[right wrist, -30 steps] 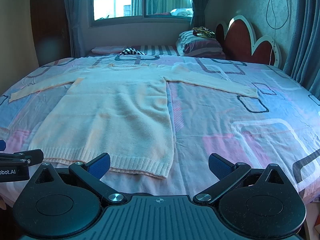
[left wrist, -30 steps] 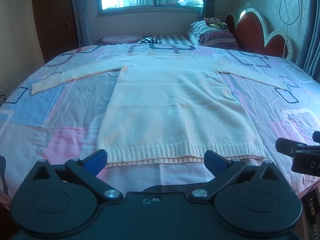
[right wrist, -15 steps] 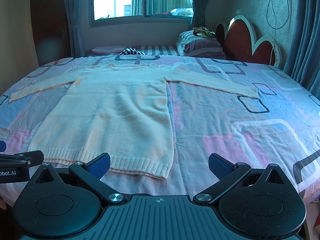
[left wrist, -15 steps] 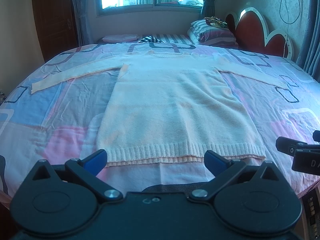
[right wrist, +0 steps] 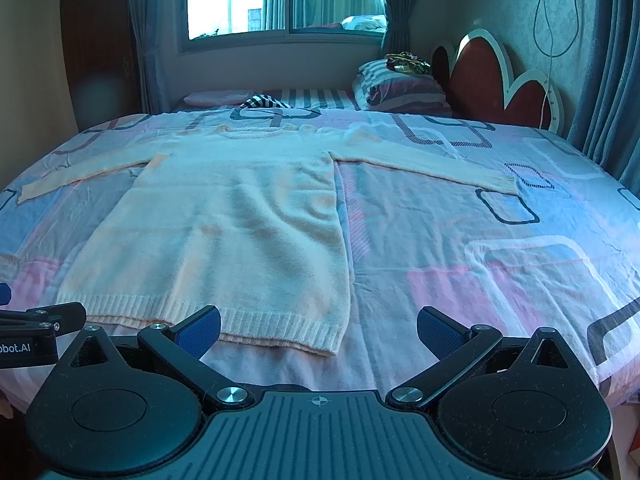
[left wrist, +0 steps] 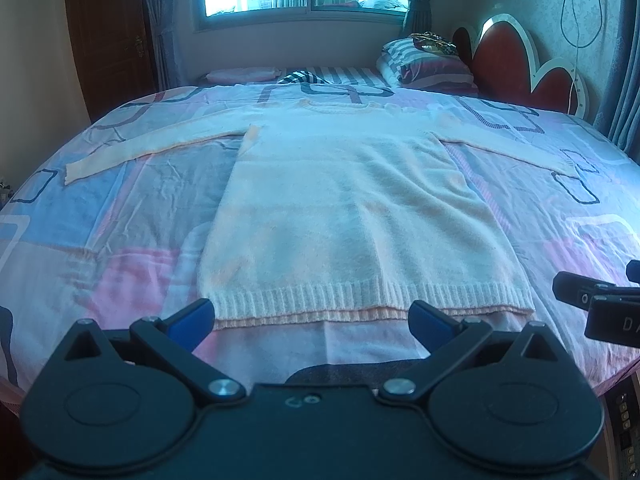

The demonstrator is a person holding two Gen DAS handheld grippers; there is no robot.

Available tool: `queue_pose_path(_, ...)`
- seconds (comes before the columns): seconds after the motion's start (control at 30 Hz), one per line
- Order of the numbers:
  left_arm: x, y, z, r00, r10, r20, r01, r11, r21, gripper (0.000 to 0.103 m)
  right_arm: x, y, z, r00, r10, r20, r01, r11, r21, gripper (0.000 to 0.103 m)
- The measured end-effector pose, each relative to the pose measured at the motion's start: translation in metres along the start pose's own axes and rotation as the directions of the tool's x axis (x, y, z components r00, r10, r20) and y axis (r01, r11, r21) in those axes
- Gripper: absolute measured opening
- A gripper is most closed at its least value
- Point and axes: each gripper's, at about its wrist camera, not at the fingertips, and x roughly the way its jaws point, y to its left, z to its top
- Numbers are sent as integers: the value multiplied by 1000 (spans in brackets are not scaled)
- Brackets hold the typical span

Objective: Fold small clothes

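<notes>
Black hand-held gripper (left wrist: pixel 312 318), blue pads (left wrist: pixel 191 318), silver screws.

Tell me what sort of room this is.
A bedroom, almost certainly. A wide bed with a patterned sheet fills the view, a red scalloped headboard stands by the wall, and striped pillows are stacked beside it. A cream sweater lies spread flat on the bed.

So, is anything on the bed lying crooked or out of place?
Nothing stands out. The sweater lies flat on the bed, both sleeves spread out. At the hem the back layer shows slightly below the front.
</notes>
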Motion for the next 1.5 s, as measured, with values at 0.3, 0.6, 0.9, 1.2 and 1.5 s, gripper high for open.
queue_pose_path(0.3, 1, 3, -2, 1000, -8, -3, 8, 1000, -5, 103, 0, 3, 2, 1000, -6, -1, 6, 1000, -10, 103)
queue_pose_path(0.6, 9, -8, 10, 1000, -28, 9, 28, 999, 19, 103, 4, -6, 12, 1000, -28, 8, 28, 1000, 0, 103)
queue_pose_path(0.9, 30, -23, 34, 998, -48, 35, 47, 998, 29, 102, 26, -30, 32, 998, -56, 13, 56, 998, 30, 103)
queue_pose_path(1.2, 68, -38, 75, 988, -143, 58, 143, 990, 1, 102, 68, -66, 67, 996, -86, 18, 85, 994, 62, 103)
queue_pose_path(1.5, 134, -69, 125, 990, -135, 52, 134, 991, 19, 102, 129, -139, 112, 989, -130, 64, 119, 981, 152, 103)
